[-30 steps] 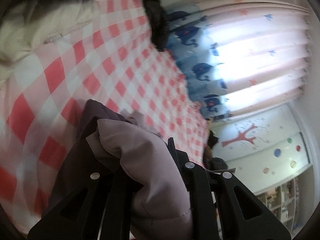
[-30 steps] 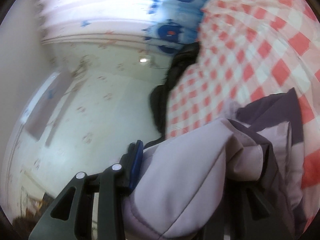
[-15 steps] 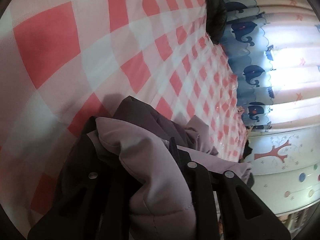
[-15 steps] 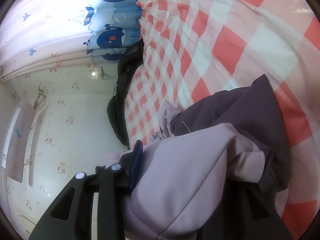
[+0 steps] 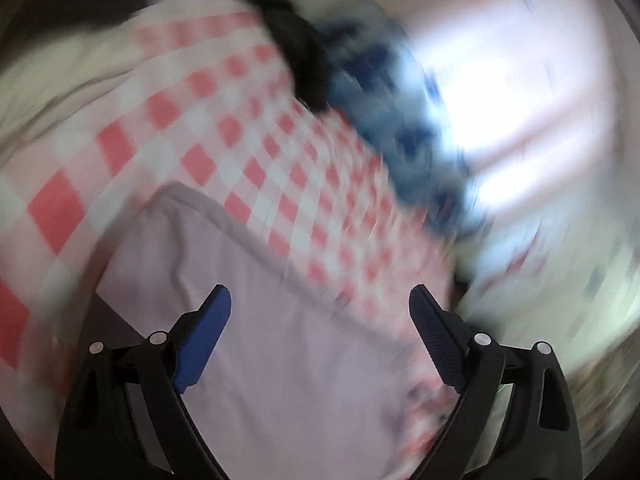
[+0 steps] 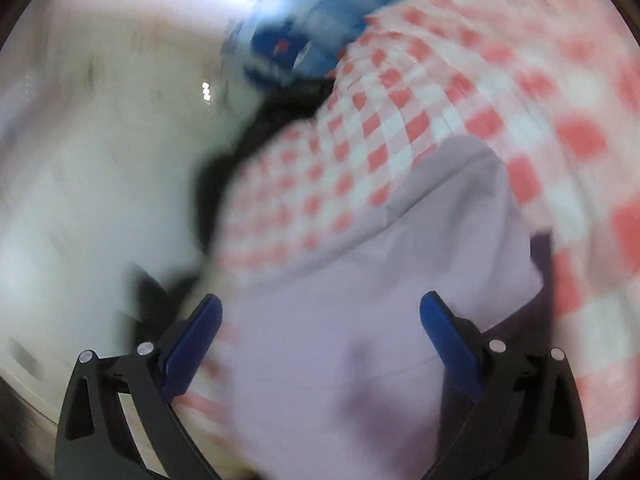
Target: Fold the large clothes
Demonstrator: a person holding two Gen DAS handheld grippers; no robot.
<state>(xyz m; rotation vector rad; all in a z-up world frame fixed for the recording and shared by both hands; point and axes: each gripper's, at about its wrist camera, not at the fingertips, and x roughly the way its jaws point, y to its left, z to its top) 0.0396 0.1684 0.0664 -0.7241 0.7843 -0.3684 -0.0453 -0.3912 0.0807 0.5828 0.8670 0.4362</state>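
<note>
We see the pale lilac jacket (image 5: 304, 344) lying on the red-and-white checked bedsheet (image 5: 192, 120), its folded edge running slantwise across both blurred views, up toward the whale-print curtain (image 6: 296, 40). Our left gripper (image 5: 320, 300) and right gripper (image 6: 320, 308) are both opening wide above the jacket, pads off the cloth, holding nothing.

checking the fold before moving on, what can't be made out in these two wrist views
- Lilac garment: in both wrist views the bottom edge and the fingers cut it off, so its fold cannot be judged.
- Dark garment at the far edge of the checked sheet: motion blur hides what it is.
- Curtain print: smeared in the right wrist view.
- Both grippers are opening, pads clear of cloth.
</note>
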